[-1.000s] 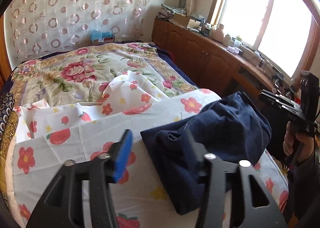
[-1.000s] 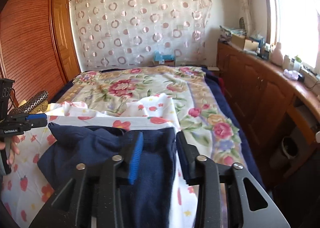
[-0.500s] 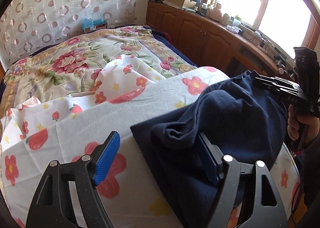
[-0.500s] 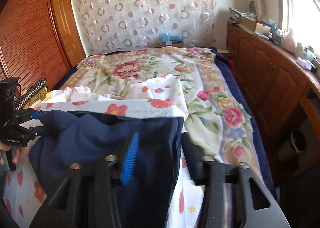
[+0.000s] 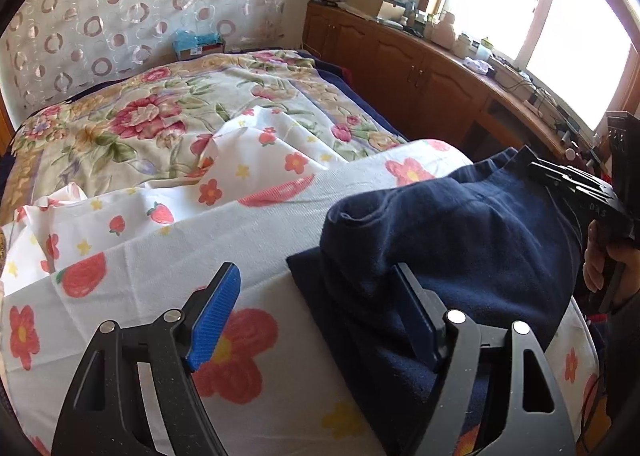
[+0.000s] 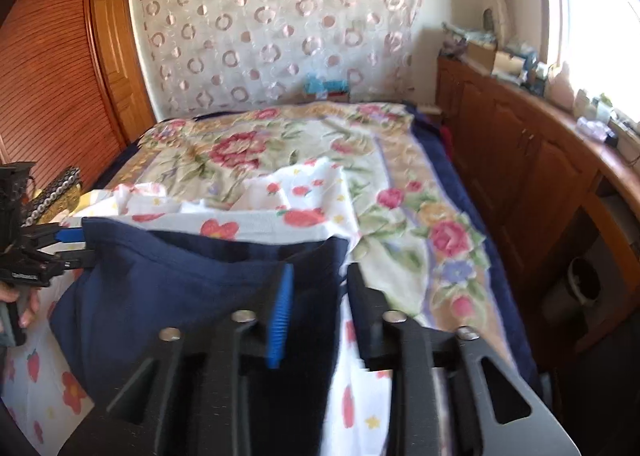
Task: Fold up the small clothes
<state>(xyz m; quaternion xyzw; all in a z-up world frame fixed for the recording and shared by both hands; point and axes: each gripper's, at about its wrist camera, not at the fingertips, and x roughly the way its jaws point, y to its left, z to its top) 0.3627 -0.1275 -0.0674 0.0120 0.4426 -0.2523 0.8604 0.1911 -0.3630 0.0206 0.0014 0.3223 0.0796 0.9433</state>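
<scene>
Two hand-held grippers work one navy garment point(image 5: 460, 240) lying on a strawberry-print sheet point(image 5: 168, 256) at the near end of the bed. In the lower half of the left wrist view, the left gripper point(image 5: 316, 316) stands spread wide: its blue pad hangs over bare sheet, its other finger rests against the garment's near corner, and nothing is pinched between them. In the lower middle of the right wrist view, the right gripper point(image 6: 320, 304) has its jaws opening; the garment's right-hand edge lies between them, and as far as I can tell the pads no longer press on it.

Judging by its thick, fuzzy surface and rolled folds, the cloth is soft, limp and light, likely to sag and bunch rather than hold a crease. Taking hold at an edge or corner, where layers are thin enough to fit between the pads, looks best; the bulky rolled hump at mid-frame of the left view would slip or drag the whole pile.

Farther up, a floral bedspread point(image 6: 280, 144) covers the bed, wooden cabinets point(image 5: 420, 72) line the right, and a circle-patterned curtain point(image 6: 280, 16) hangs at the top.
</scene>
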